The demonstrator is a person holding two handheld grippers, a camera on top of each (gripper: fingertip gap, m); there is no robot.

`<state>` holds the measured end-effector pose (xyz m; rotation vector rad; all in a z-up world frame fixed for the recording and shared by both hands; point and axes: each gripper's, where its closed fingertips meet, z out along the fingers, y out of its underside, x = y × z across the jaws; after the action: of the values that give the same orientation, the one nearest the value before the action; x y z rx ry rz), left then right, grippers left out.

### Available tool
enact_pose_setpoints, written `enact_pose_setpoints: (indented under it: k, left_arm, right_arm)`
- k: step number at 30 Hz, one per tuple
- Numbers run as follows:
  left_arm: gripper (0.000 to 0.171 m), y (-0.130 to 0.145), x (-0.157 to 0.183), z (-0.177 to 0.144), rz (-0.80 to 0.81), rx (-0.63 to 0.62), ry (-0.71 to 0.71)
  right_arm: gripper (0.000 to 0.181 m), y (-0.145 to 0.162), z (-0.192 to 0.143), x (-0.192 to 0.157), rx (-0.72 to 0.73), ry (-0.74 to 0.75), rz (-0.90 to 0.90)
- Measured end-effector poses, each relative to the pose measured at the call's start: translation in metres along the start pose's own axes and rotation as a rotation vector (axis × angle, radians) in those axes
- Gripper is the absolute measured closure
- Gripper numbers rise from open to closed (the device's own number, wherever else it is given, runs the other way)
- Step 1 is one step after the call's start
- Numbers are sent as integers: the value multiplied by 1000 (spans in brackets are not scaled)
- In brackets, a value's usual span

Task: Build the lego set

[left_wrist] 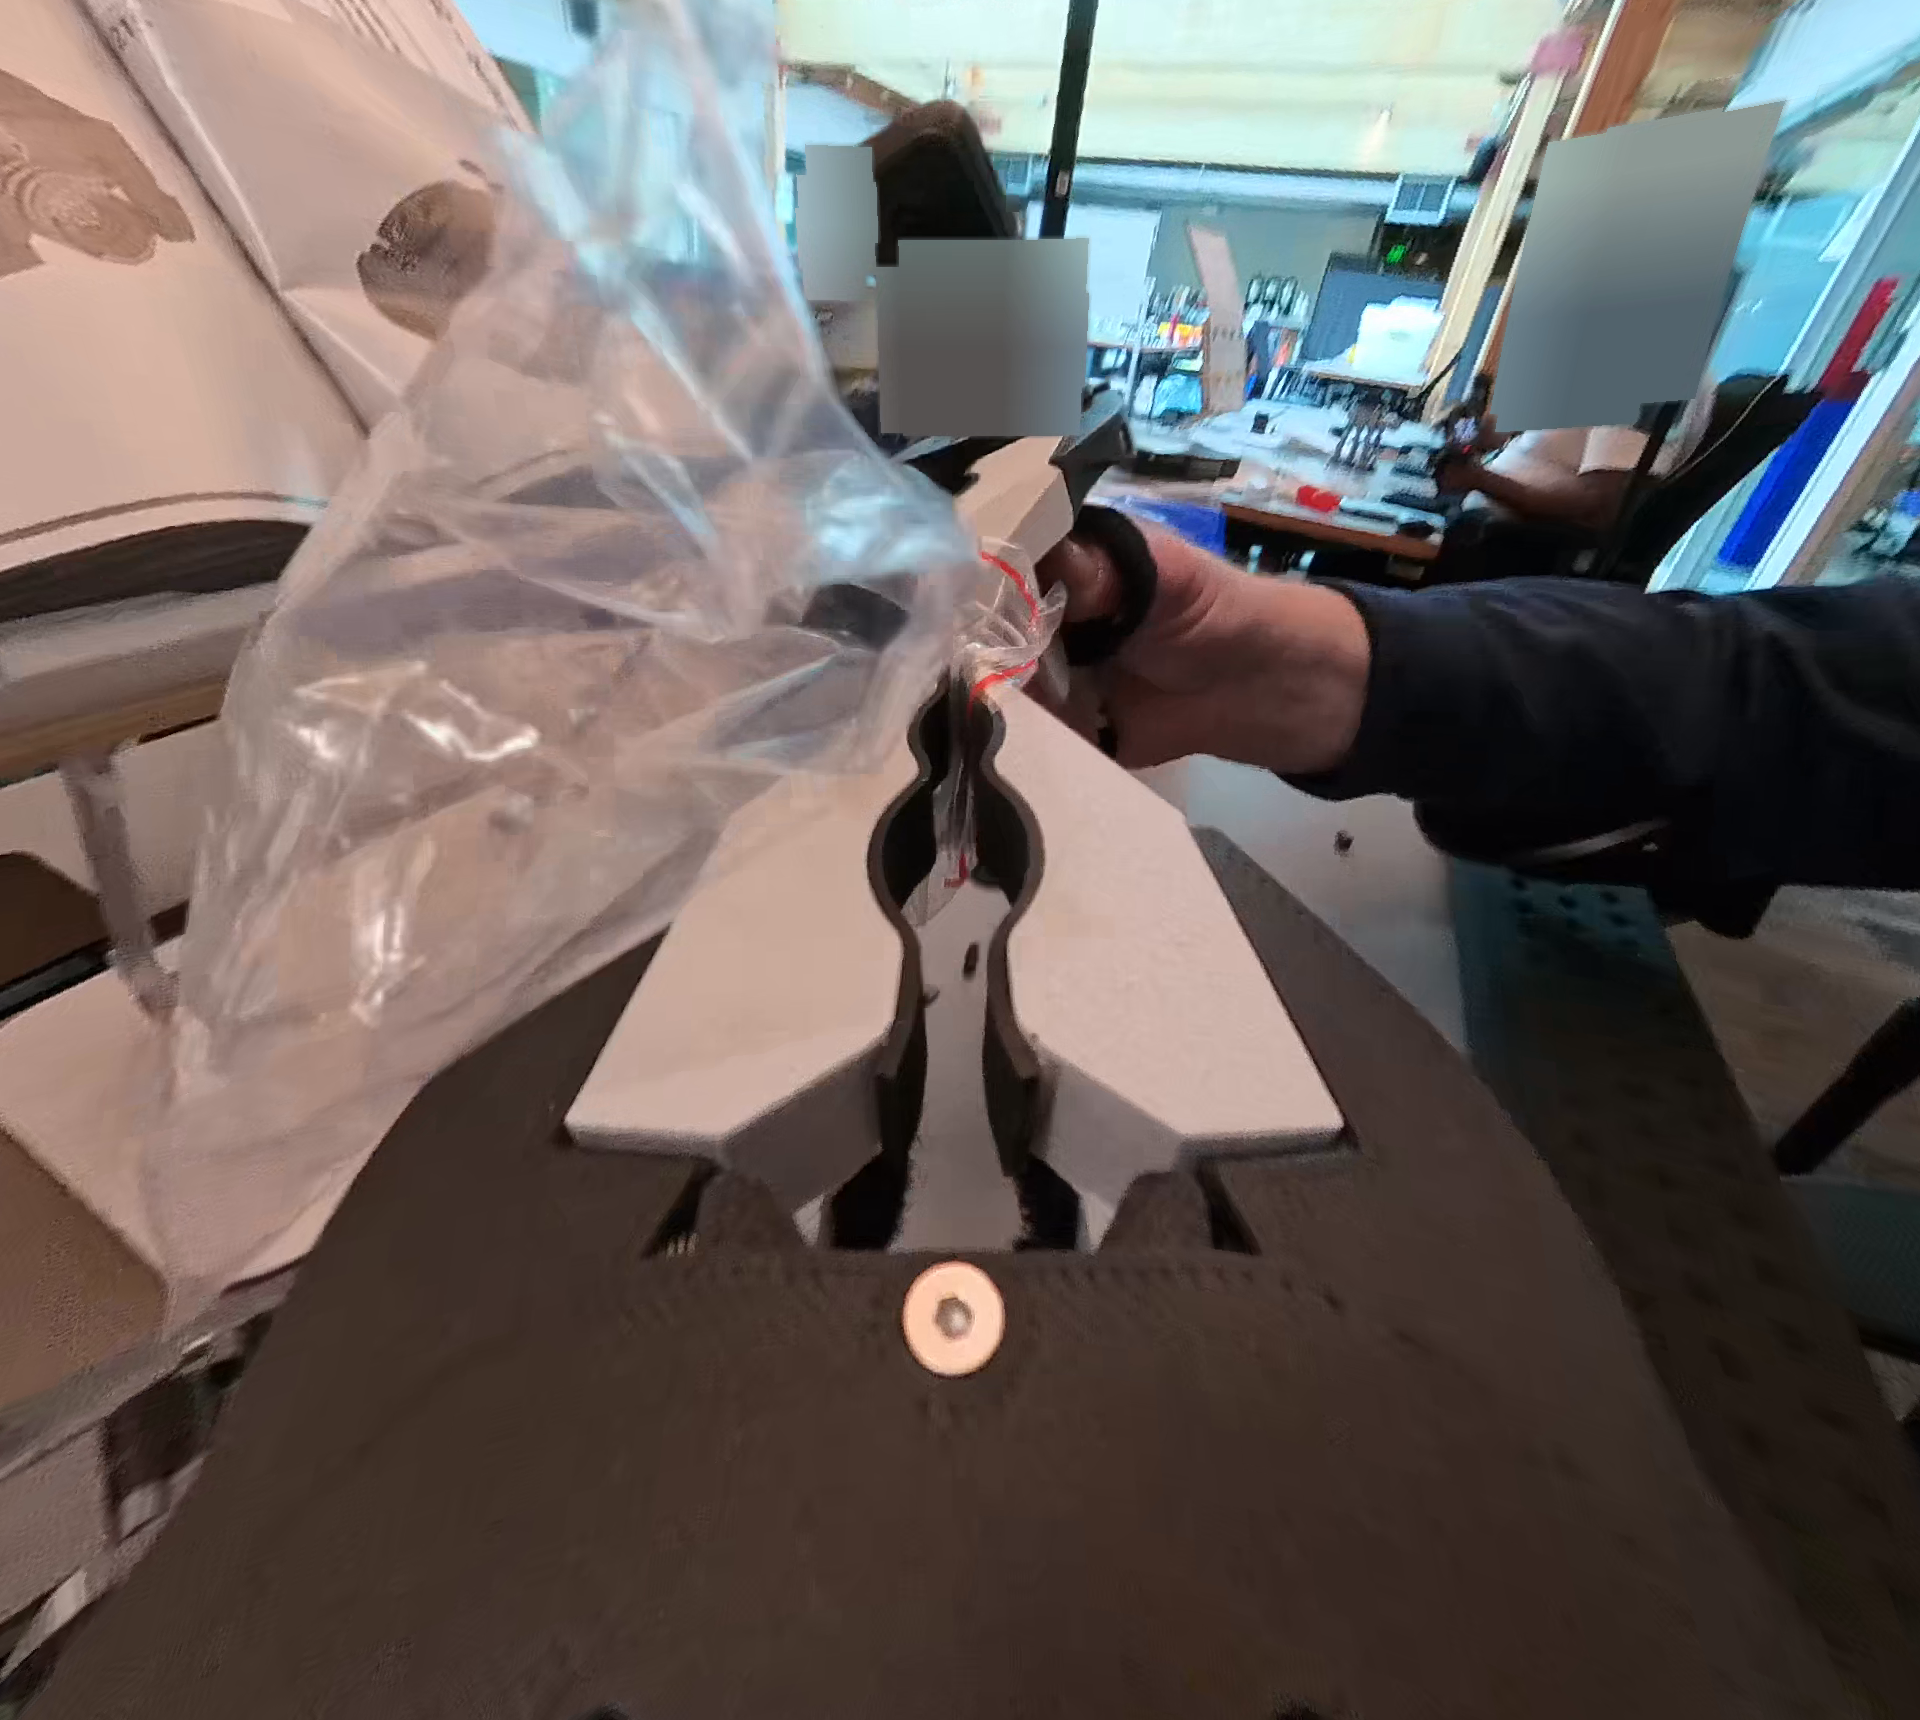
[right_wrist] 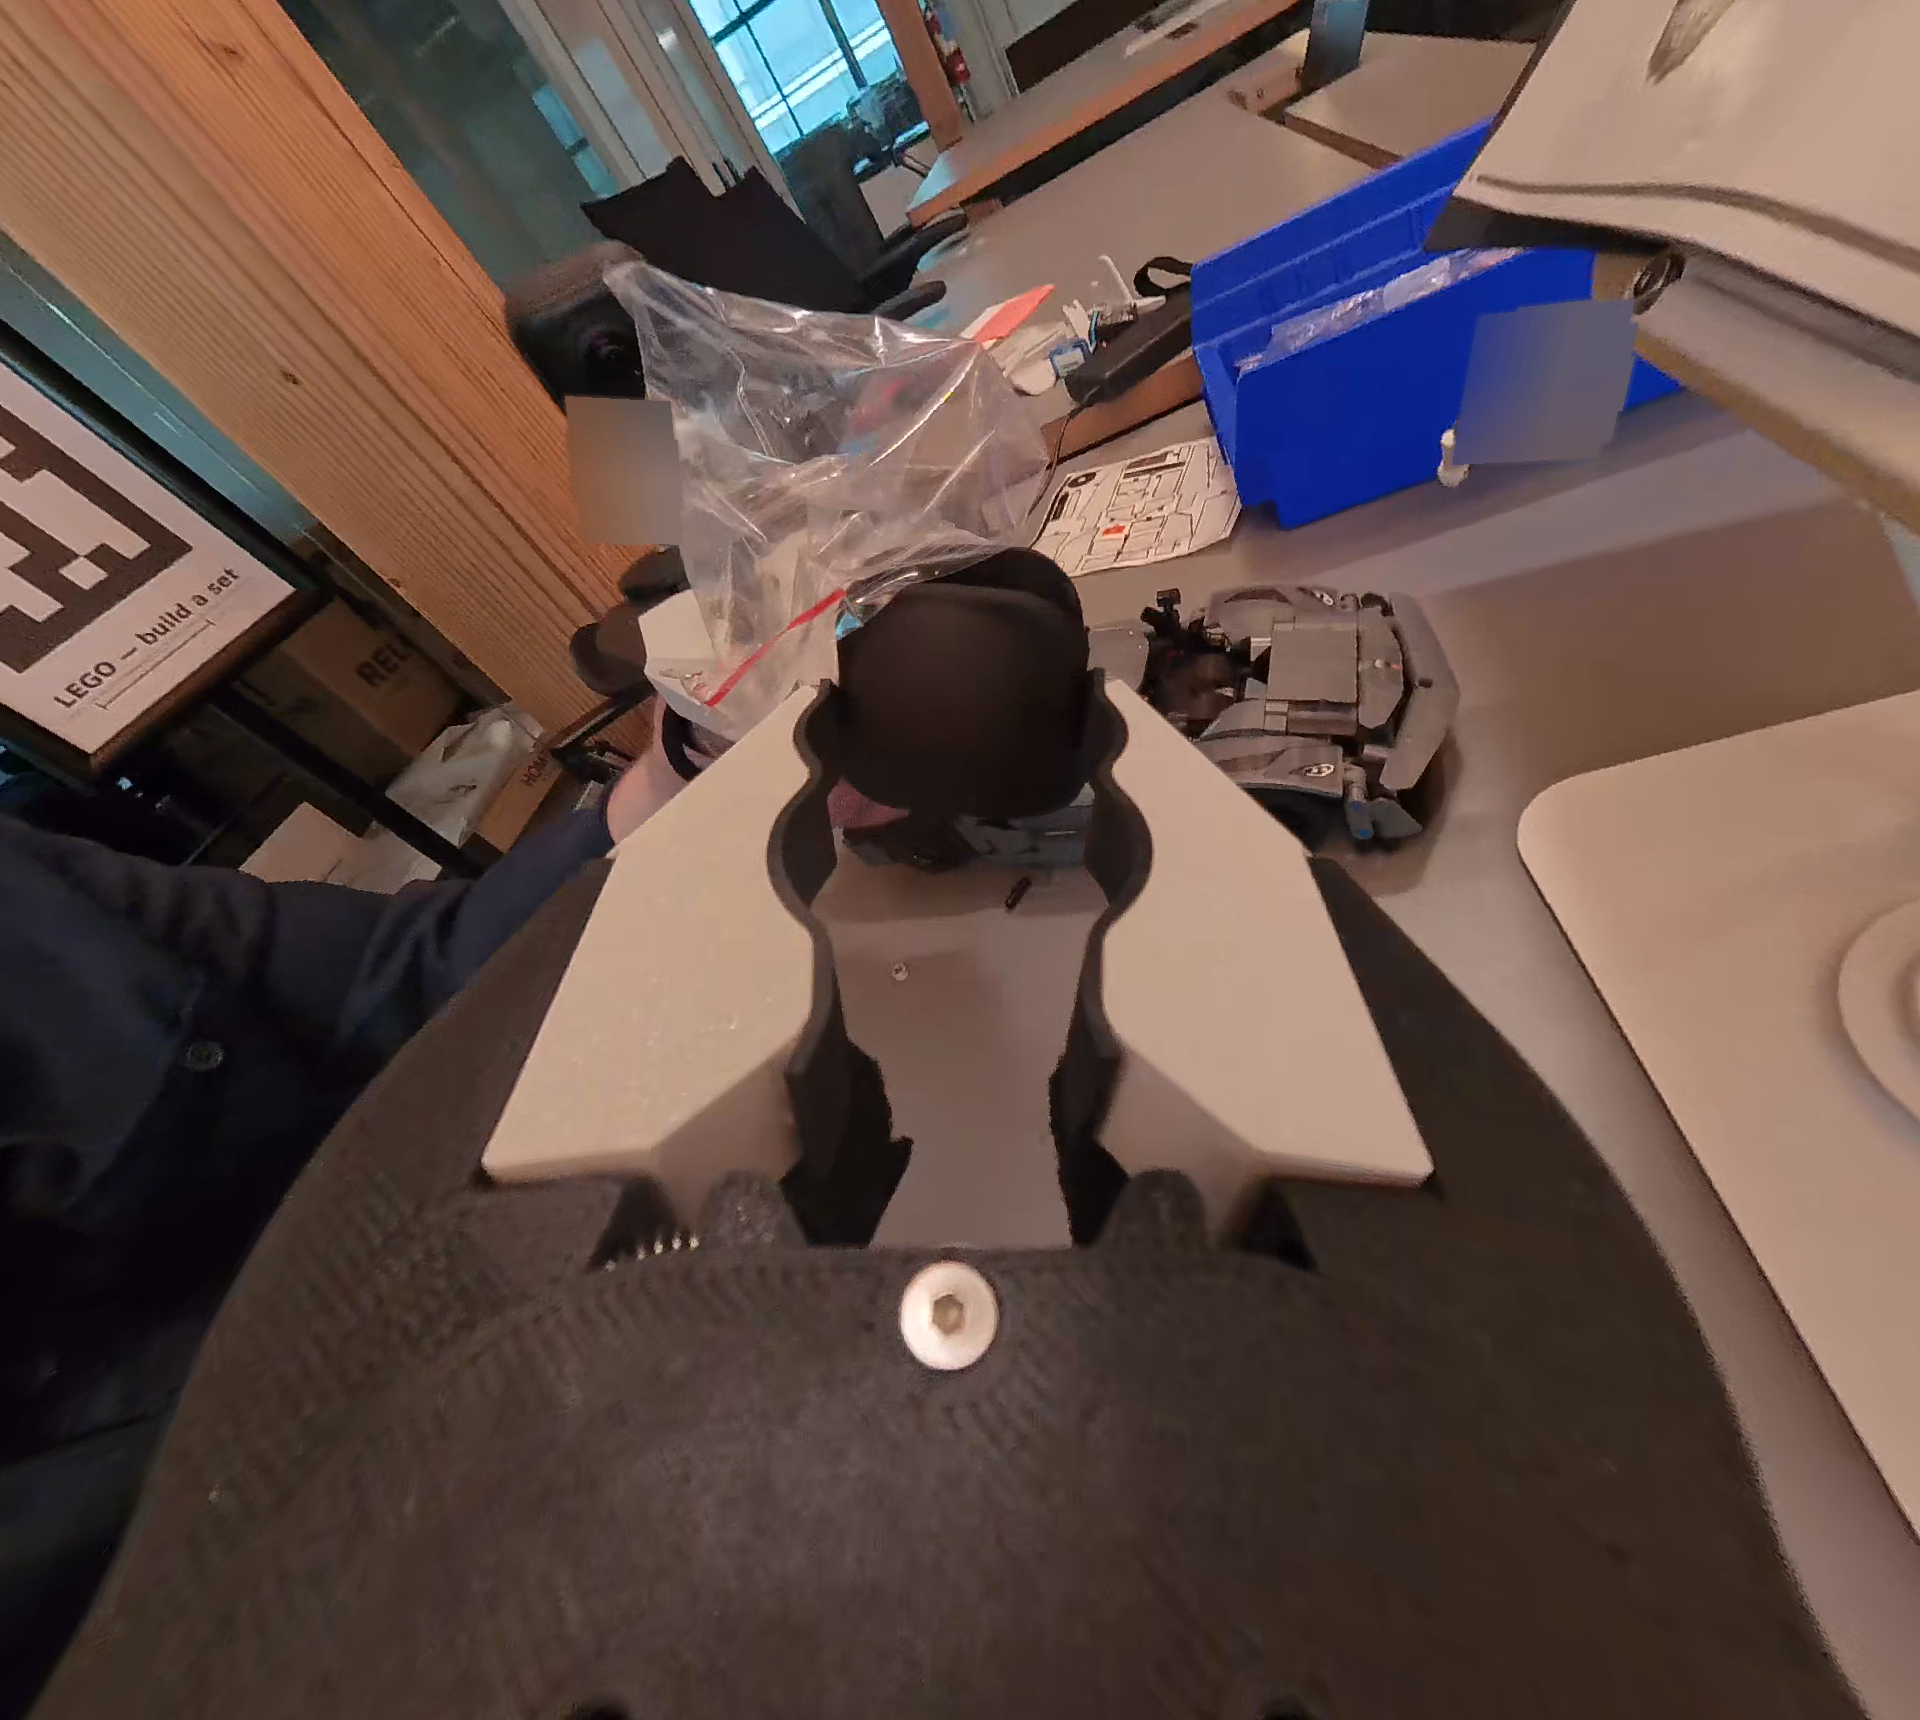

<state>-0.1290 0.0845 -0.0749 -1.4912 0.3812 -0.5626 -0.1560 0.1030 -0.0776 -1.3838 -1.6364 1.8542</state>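
Grey worktable in an open workshop: left gripper (left_wrist: 961, 714) pinches the red-striped edge of a clear plastic bag (left_wrist: 540, 590) held aloft, right gripper (right_wrist: 961, 735) hangs wide and empty near the half-built grey lego model (right_wrist: 1309, 704), so probably bag-handling, with emptying or discarding next.

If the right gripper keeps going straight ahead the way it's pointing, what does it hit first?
Most likely the black rounded body of the left gripper, which sits right past the open tips of the right gripper. The clear plastic bag hangs just left of that line, and the grey lego model lies to the right. Depth is uncertain.
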Motion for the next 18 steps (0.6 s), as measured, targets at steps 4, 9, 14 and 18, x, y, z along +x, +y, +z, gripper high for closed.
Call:
enact_pose_setpoints:
  k: [4,9,14,18]
  left_arm:
    - [171,1,2,8,-14,29,18]
    - [171,6,3,14,78,-6,-10]
    - [171,14,4,25,155,-46,-40]
    - [171,17,0,27,241,-75,-94]
  right_arm:
    - [137,-10,-7,-3,43,-18,23]
    - [136,-12,-7,-7,47,-24,10]
    - [136,-13,-1,-16,60,-46,16]
    - [137,-10,-2,-24,7,-71,-15]
